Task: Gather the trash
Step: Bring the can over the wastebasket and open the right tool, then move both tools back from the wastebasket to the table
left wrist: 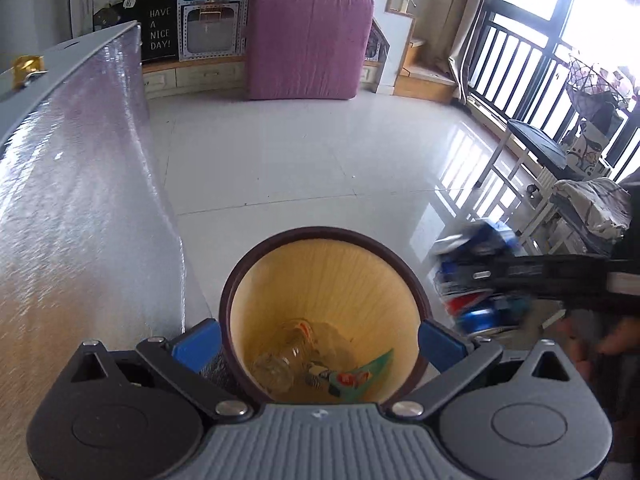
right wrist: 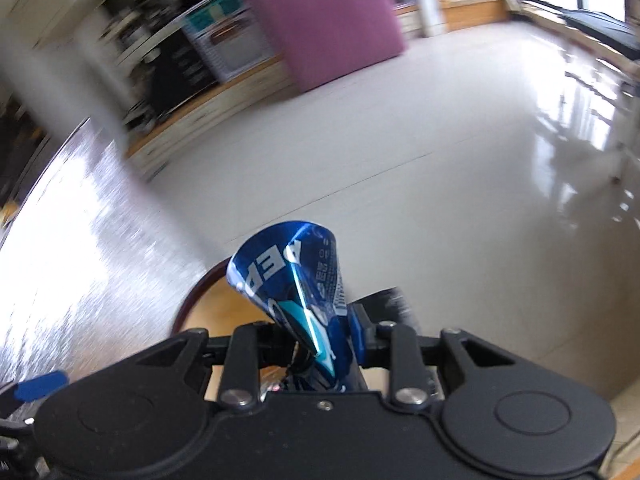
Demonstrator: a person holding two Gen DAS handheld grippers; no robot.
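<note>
My right gripper (right wrist: pixel 316 344) clenches a crushed blue can (right wrist: pixel 296 280), just right of the bin (left wrist: pixel 416 292). Left gripper (left wrist: pixel 320 340) grasps the bin's rim. Step in hand: carry. Next, I judge: centre the can above the opening, release.

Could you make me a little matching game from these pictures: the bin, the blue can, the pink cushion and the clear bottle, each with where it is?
Things:
1. wastebasket
2. blue can
3. pink cushion
4. clear bottle

Places:
A. lying at the bottom of the bin
B. pinched in the right claw
C. between the fingers of the left claw
D. standing on the floor at the far wall

Pairs: 1-C, 2-B, 3-D, 4-A
</note>
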